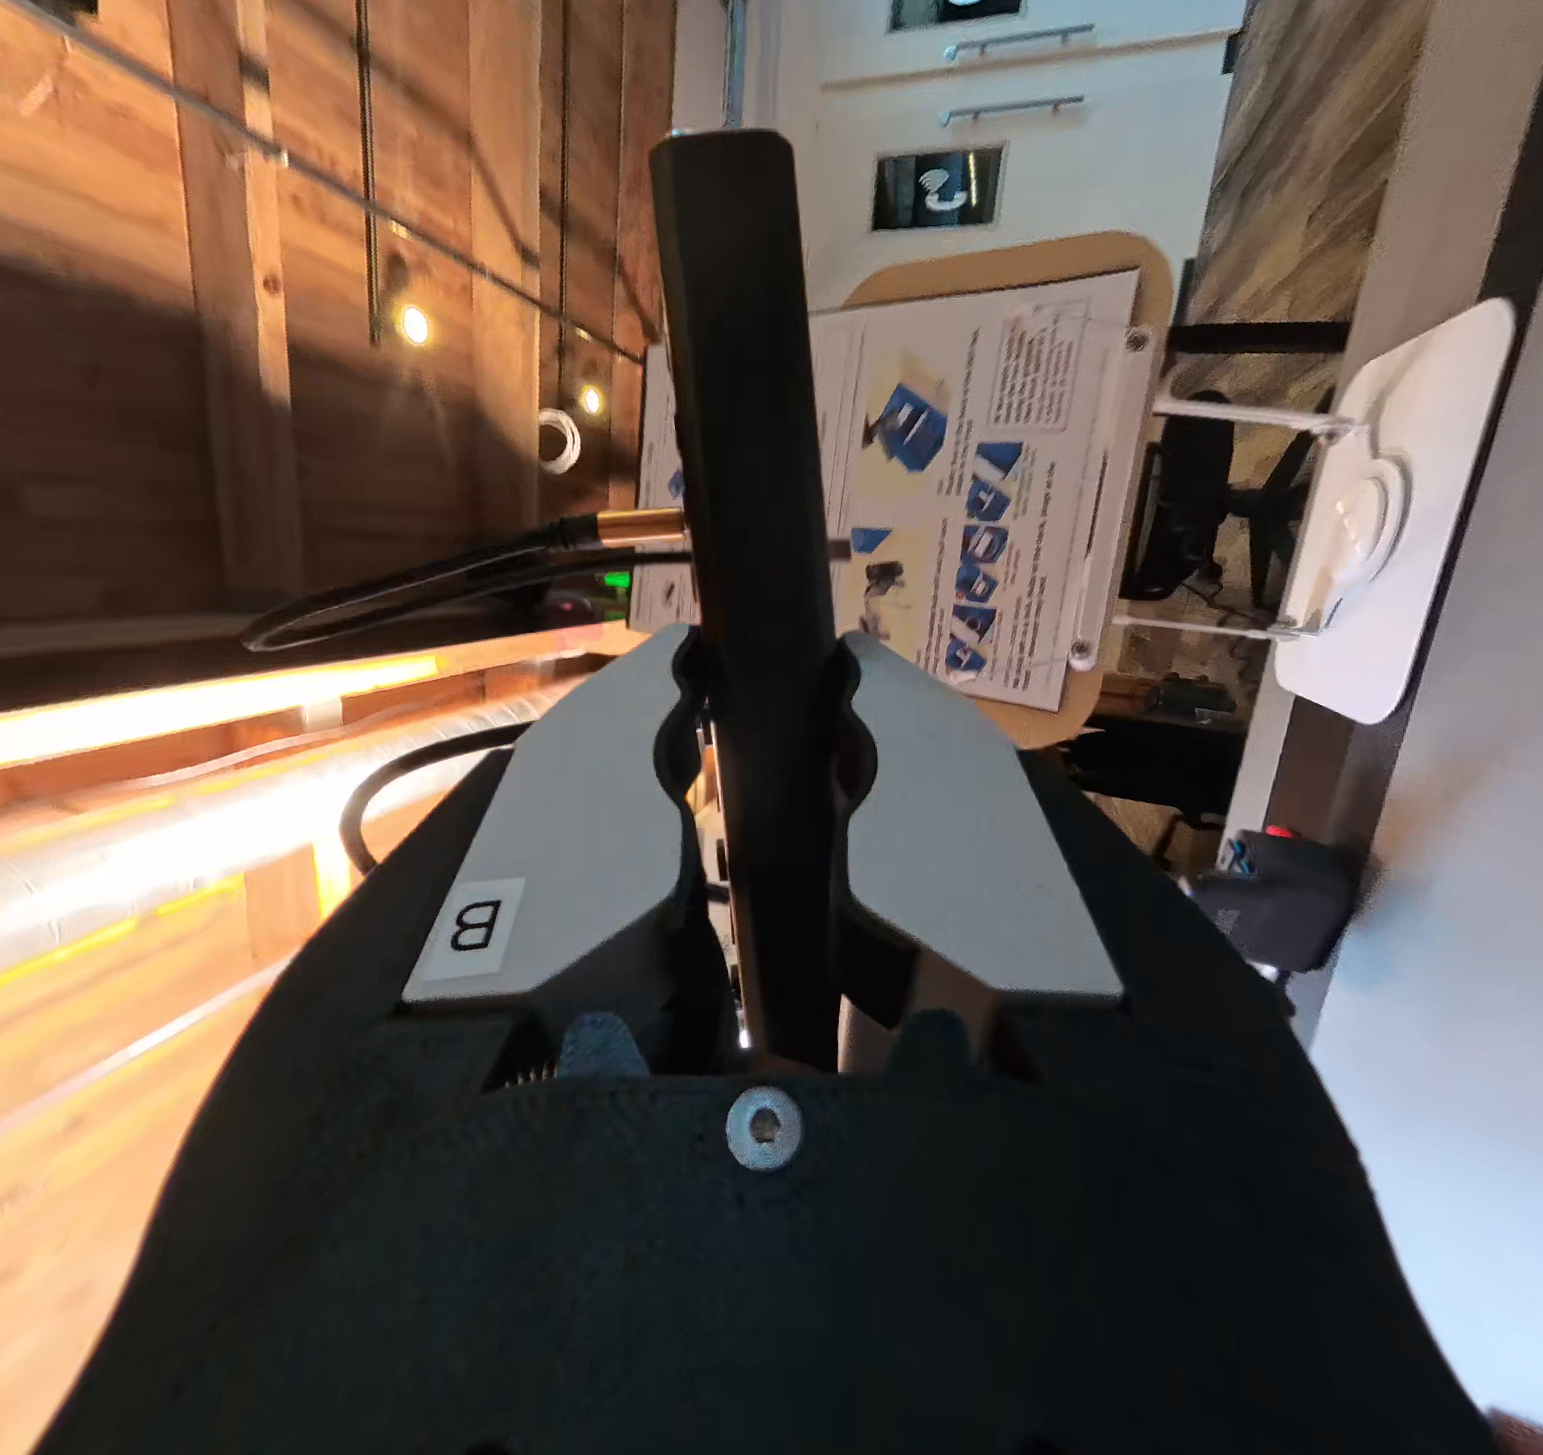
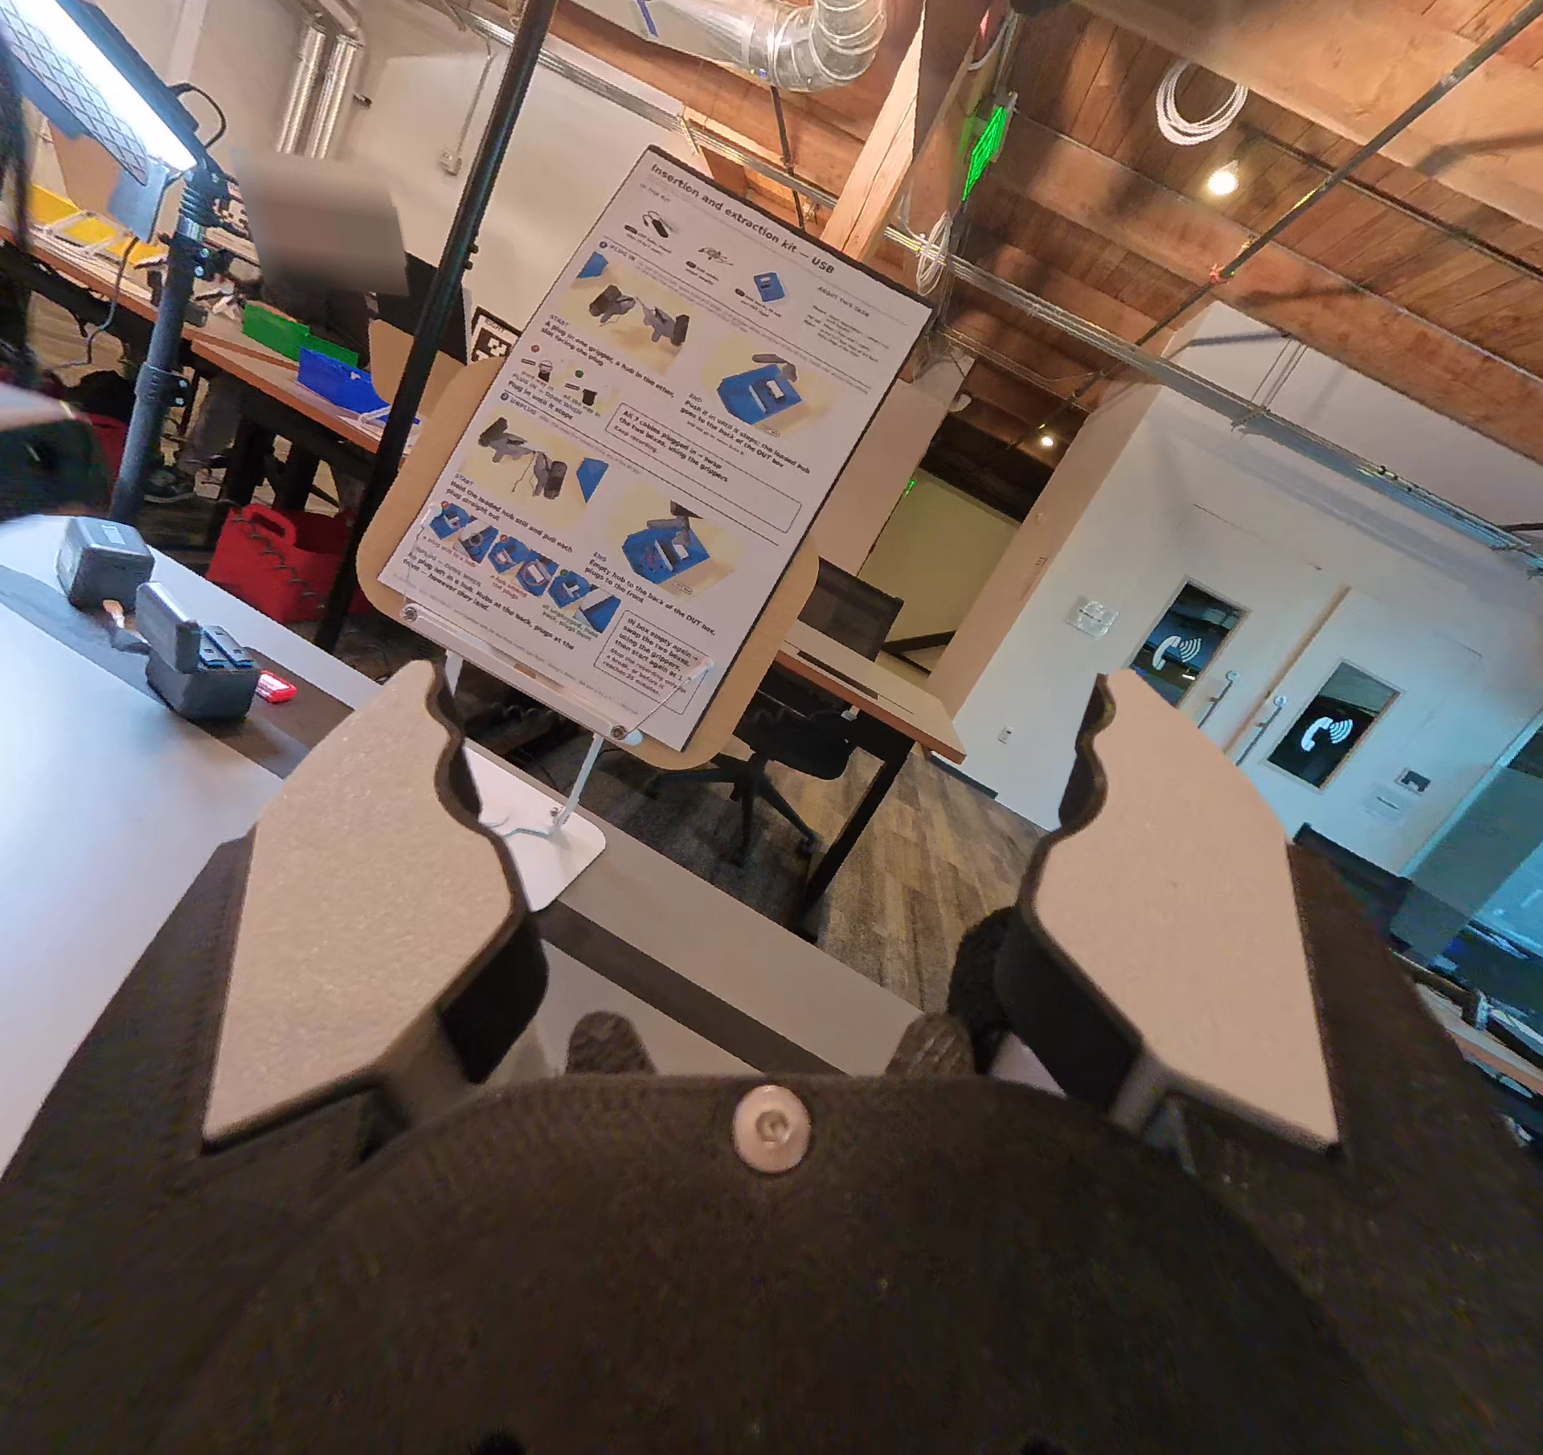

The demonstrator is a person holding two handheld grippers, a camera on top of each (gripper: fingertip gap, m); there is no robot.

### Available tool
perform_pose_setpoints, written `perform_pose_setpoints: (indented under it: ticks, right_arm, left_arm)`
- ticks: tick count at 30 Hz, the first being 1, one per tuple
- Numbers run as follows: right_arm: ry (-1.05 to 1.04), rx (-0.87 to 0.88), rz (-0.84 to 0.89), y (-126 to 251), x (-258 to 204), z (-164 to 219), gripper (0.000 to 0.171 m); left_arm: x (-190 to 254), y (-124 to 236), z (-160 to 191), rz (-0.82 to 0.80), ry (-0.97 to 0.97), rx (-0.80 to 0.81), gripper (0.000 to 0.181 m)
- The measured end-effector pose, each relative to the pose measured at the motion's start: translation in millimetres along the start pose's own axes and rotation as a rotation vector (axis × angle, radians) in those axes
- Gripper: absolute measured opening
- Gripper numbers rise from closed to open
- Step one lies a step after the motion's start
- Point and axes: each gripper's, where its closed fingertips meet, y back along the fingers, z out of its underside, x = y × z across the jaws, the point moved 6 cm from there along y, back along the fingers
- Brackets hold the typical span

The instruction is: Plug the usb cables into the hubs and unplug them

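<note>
Behind clamped hub (image 1: 743, 496), instruction sheet (image 2: 651, 446) on table (image 2: 125, 813).

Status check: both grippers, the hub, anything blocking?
Left gripper shut on hub, cable plug seated in its side. Right gripper open, empty. Nothing blocking.

Warm ceiling spotlights (image 1: 415, 323), motion-smeared bright streaks at left; sharper, evenly lit right view with wide-angle edge bending.
</note>
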Motion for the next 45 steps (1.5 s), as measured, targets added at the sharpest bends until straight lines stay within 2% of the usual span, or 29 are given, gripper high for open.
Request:
perform_pose_setpoints:
  ticks: [4, 9, 11, 13, 16, 22, 24, 26, 27, 28, 29, 37, 39, 41, 42, 43, 45]
  right_arm:
    - [-0.084, 0.053, -0.122, 0, -14, -6, 0.128]
    - [-0.501, 0.179, -0.649, 12, -91, -17, 0.118]
    - [-0.539, 0.142, -0.728, 13, -126, 2, 0.115]
    - [-0.5, 0.089, -0.76, 10, -157, 25, 0.114]
    - [-0.478, 0.054, -0.803, 7, -192, 47, 0.095]
    - [-0.088, -0.162, -0.813, 5, -227, 78, 0.09]
    - [-0.072, -0.264, -0.877, 6, -241, 86, 0.098]
    - [-0.088, -0.362, -0.917, 8, -249, 94, 0.098]
    - [-0.094, -0.396, -0.913, 8, -251, 98, 0.093]
    - [-0.109, -0.421, -0.9, 7, -250, 99, 0.078]
    - [-0.148, -0.419, -0.871, 6, -249, 100, 0.072]
    - [-0.402, -0.133, -0.708, 1, -256, 78, 0.071]
    - [-0.427, -0.093, -0.655, 1, -252, 74, 0.071]
    - [-0.42, -0.074, -0.572, -2, -243, 78, 0.071]
    - [-0.422, -0.07, -0.535, -4, -237, 80, 0.071]
    - [-0.417, -0.066, -0.499, -5, -233, 81, 0.071]
    - [-0.39, -0.051, -0.431, -6, -226, 80, 0.071]
  left_arm:
    - [26, -5, -20, -0.018, -0.087, 0.036, 0.029]
    - [57, 3, -29, -0.019, -0.115, 0.081, 0.028]
    - [69, 9, -33, -0.009, -0.139, 0.12, 0.029]
    - [79, 16, -37, 0.011, -0.165, 0.152, 0.029]
    - [90, 22, -38, 0.048, -0.185, 0.168, 0.028]
    - [104, 24, -36, 0.076, -0.298, 0.218, 0.028]
    - [104, 27, -41, 0.054, -0.312, 0.238, 0.028]
    - [105, 28, -42, 0.039, -0.368, 0.246, 0.028]
    - [106, 29, -41, 0.04, -0.384, 0.248, 0.028]
    - [108, 29, -40, 0.04, -0.405, 0.246, 0.029]
    - [108, 29, -40, 0.027, -0.419, 0.249, 0.029]
    - [78, 33, -46, 0.001, -0.386, 0.264, 0.041]
    - [63, 36, -41, -0.085, -0.294, 0.268, 0.053]
    - [47, 39, -31, -0.112, -0.129, 0.269, 0.053]
    - [37, 41, -25, -0.115, 0.052, 0.267, 0.053]
    - [29, 41, -17, -0.076, 0.313, 0.265, 0.053]
    - [22, 37, -8, 0.109, 0.993, 0.299, 0.064]
